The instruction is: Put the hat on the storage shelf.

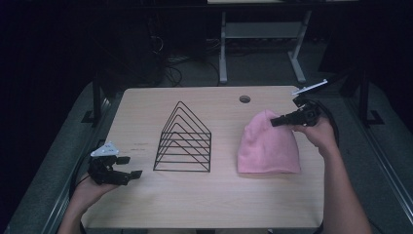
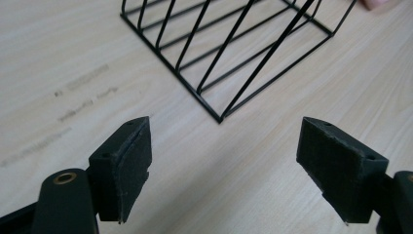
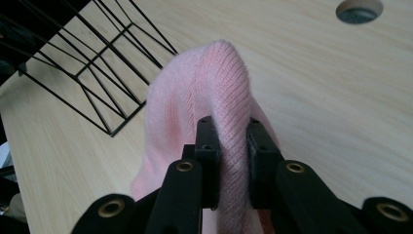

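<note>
Table (image 1: 204, 204): light wood, both your hands over it. Wire rack (image 1: 184, 140): black, standing upright between your two grippers; it sits just ahead of the left gripper's jaws, one corner nearest them, not touching. Pink hat (image 1: 269, 146): mostly flat on the table beside the rack, its top end pinched up into a ridge under your right gripper. Right gripper (image 1: 276, 122): you have it clenched on that knit ridge, fabric squeezed between both pads, the rest of the hat hanging away below the jaws. Left gripper (image 1: 129, 168): your jaws stand wide apart, released, only bare table between them.
</note>
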Action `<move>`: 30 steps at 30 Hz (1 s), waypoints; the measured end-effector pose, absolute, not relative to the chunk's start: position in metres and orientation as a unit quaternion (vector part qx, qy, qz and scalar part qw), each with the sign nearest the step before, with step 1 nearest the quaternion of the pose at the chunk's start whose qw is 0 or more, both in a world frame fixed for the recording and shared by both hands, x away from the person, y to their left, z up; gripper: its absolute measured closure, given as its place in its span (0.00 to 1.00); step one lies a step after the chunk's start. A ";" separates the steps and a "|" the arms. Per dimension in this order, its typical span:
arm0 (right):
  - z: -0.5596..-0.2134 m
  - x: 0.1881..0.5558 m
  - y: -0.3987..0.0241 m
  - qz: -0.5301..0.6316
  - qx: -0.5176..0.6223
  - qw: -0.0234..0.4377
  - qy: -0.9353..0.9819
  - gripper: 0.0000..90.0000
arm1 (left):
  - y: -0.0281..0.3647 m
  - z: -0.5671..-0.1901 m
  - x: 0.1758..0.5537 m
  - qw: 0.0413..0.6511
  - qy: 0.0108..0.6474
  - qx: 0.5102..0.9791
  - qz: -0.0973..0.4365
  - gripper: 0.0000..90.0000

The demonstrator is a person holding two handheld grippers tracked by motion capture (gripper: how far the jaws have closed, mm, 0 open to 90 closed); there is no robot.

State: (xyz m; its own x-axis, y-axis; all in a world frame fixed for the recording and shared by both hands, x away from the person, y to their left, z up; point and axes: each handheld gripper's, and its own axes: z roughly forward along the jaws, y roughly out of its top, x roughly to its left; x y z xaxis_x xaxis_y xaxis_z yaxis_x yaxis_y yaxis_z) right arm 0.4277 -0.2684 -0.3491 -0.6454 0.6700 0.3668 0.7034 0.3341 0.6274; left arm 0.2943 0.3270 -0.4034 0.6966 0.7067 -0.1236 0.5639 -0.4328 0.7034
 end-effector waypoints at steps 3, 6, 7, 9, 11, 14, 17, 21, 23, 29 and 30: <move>-0.338 0.426 -0.269 -0.401 -0.417 0.012 -0.816 0.87 | 0.326 -0.393 0.297 0.379 0.372 0.842 0.092 0.23; -0.328 0.424 -0.269 -0.403 -0.412 0.004 -0.817 0.87 | 0.325 -0.386 0.299 0.381 0.366 0.844 0.090 0.23; -0.324 0.423 -0.269 -0.407 -0.411 0.001 -0.816 0.87 | 0.324 -0.384 0.300 0.384 0.365 0.844 0.087 0.23; -0.318 0.422 -0.269 -0.410 -0.410 -0.002 -0.815 0.87 | 0.322 -0.381 0.301 0.388 0.364 0.843 0.082 0.23; -0.313 0.422 -0.269 -0.412 -0.408 -0.006 -0.815 0.87 | 0.321 -0.378 0.302 0.390 0.362 0.844 0.076 0.23; -0.303 0.421 -0.270 -0.416 -0.406 -0.012 -0.814 0.87 | 0.319 -0.372 0.303 0.393 0.357 0.844 0.074 0.23; -0.296 0.420 -0.271 -0.421 -0.402 -0.017 -0.813 0.87 | 0.316 -0.365 0.304 0.394 0.354 0.845 0.071 0.23; -0.286 0.418 -0.271 -0.426 -0.397 -0.020 -0.813 0.87 | 0.310 -0.355 0.307 0.385 0.341 0.854 0.073 0.23; -0.280 0.417 -0.270 -0.427 -0.394 -0.022 -0.813 0.87 | 0.307 -0.349 0.308 0.380 0.335 0.859 0.072 0.23; -0.262 0.412 -0.270 -0.438 -0.381 -0.034 -0.813 0.87 | 0.300 -0.330 0.313 0.386 0.311 0.866 0.067 0.23; -0.258 0.412 -0.269 -0.438 -0.380 -0.036 -0.814 0.87 | 0.299 -0.327 0.314 0.390 0.307 0.866 0.065 0.23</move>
